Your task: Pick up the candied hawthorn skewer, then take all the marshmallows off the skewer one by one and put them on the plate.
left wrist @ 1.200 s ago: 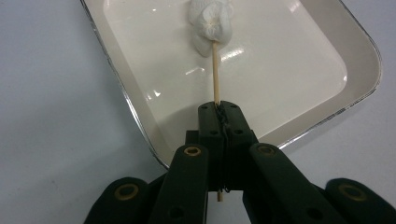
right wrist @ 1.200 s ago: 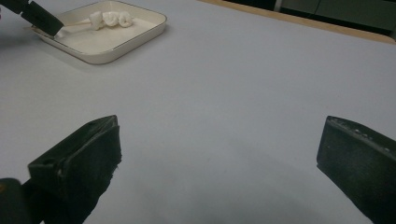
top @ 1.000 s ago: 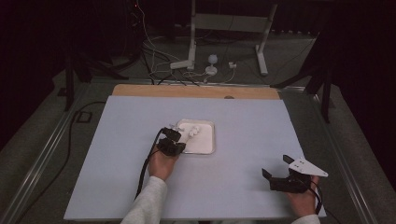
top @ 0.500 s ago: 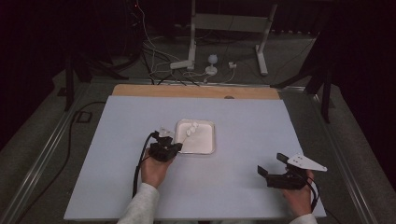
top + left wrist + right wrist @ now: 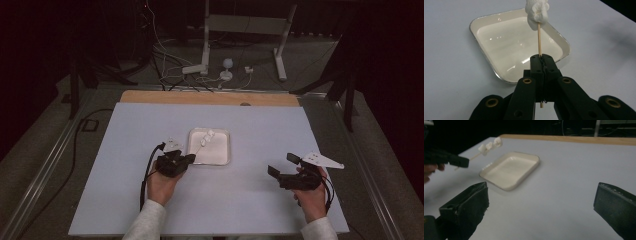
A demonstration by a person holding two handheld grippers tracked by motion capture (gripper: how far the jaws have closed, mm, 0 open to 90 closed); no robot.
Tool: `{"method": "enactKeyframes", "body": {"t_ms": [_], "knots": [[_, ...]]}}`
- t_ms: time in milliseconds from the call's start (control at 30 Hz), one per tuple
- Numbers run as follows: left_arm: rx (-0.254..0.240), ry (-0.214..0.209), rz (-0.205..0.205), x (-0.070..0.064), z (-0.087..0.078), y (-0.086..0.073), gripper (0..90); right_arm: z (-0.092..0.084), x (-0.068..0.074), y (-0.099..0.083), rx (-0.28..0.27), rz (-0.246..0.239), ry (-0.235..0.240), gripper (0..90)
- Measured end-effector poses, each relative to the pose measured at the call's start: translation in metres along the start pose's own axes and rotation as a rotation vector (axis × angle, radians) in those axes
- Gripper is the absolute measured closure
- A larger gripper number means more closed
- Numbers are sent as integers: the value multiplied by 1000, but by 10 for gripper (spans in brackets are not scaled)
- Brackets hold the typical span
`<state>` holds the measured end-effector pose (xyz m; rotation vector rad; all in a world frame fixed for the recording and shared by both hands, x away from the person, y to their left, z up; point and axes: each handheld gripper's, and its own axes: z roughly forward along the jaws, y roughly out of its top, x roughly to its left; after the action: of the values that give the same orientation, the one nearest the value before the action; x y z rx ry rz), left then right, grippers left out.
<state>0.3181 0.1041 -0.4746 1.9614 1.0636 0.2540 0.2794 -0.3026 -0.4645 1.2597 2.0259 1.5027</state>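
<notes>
The left gripper (image 5: pixel 189 158) has drawn back from the tray (image 5: pixel 222 160), fingers clamped on the marshmallow skewer (image 5: pixel 539 40); the right gripper's (image 5: pixel 283 165) fingers stand apart. A tilt could slide the marshmallows off.

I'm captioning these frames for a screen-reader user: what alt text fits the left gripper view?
The left gripper, jaws shut, clamps a thin wooden skewer that stands upward with white marshmallows on its top end. Behind it an empty cream tray sits on the pale table.
</notes>
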Motion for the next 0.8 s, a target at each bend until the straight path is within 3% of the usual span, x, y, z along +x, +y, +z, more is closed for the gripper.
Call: {"method": "enactKeyframes", "body": {"t_ms": [233, 267, 533, 800], "knots": [[-30, -18, -4, 3, -5, 0, 900, 15, 5, 20, 12, 1, 20, 0], [-45, -35, 7, 3, -6, -1, 900, 18, 7, 25, 12, -2, 26, 0], [-64, -39, 27, -1, -8, -3, 900, 38, 26, 52, 11, -39, 78, 0], [-74, -45, 41, -1, -9, -6, 900, 71, 42, 73, 29, -31, 127, 0]]}}
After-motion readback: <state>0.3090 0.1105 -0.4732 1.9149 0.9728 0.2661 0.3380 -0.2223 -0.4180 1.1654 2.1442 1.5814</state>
